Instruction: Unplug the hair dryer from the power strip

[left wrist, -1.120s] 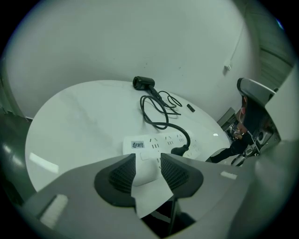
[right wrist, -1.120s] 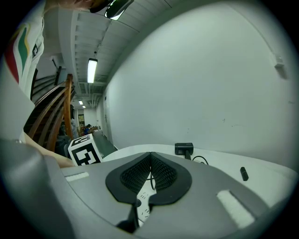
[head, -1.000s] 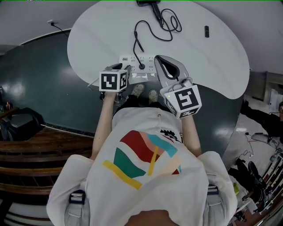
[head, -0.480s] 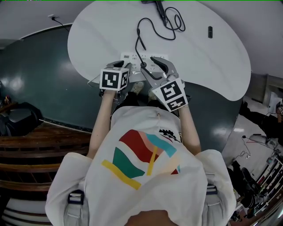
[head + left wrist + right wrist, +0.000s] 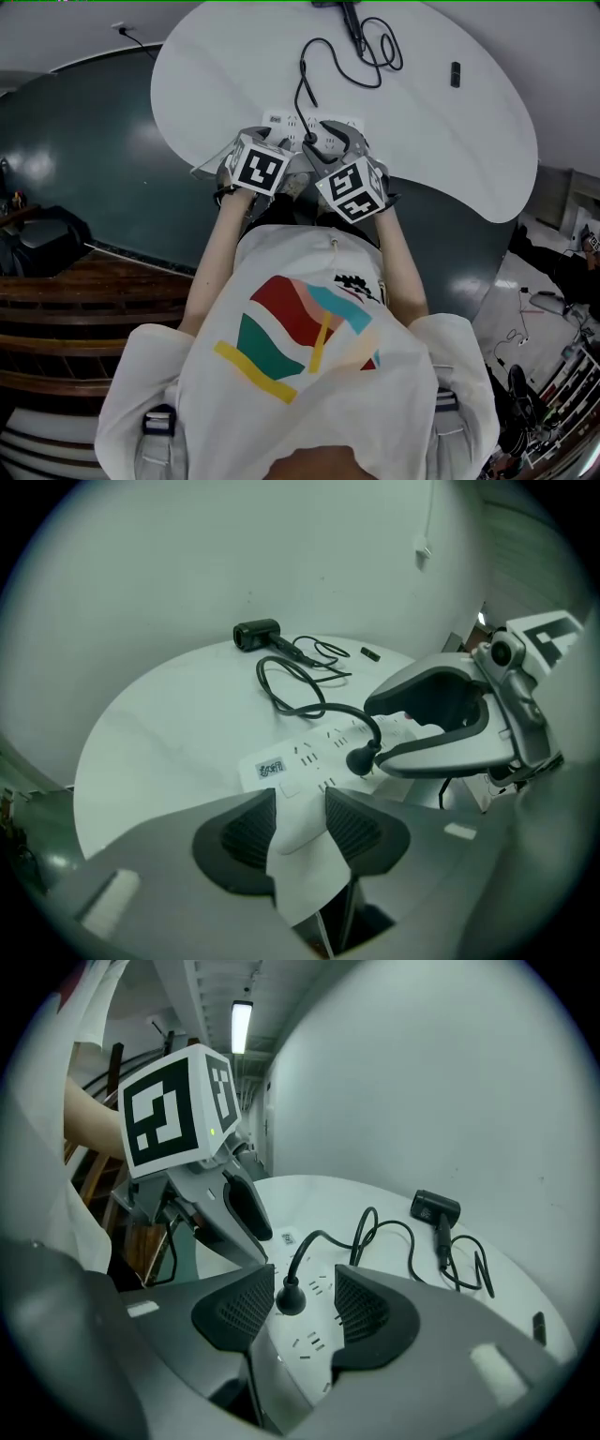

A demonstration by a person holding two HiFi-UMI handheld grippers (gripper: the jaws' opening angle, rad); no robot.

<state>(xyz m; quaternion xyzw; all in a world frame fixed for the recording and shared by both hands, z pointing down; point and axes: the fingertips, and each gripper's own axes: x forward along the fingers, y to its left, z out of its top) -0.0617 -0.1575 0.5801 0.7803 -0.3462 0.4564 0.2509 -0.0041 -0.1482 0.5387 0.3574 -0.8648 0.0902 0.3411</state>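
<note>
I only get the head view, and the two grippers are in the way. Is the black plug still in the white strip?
Observer: Yes. The right gripper view shows the plug standing in the strip.
Operator: Is it being squeezed?
Observer: No. The right gripper has just been opening its jaws. The plug stands between them with a gap on one side.
Operator: And on the left?
Observer: The left gripper has just been opening its jaws too. The strip's end lies between them and fills the gap. I can't tell whether they squeeze it.
</note>
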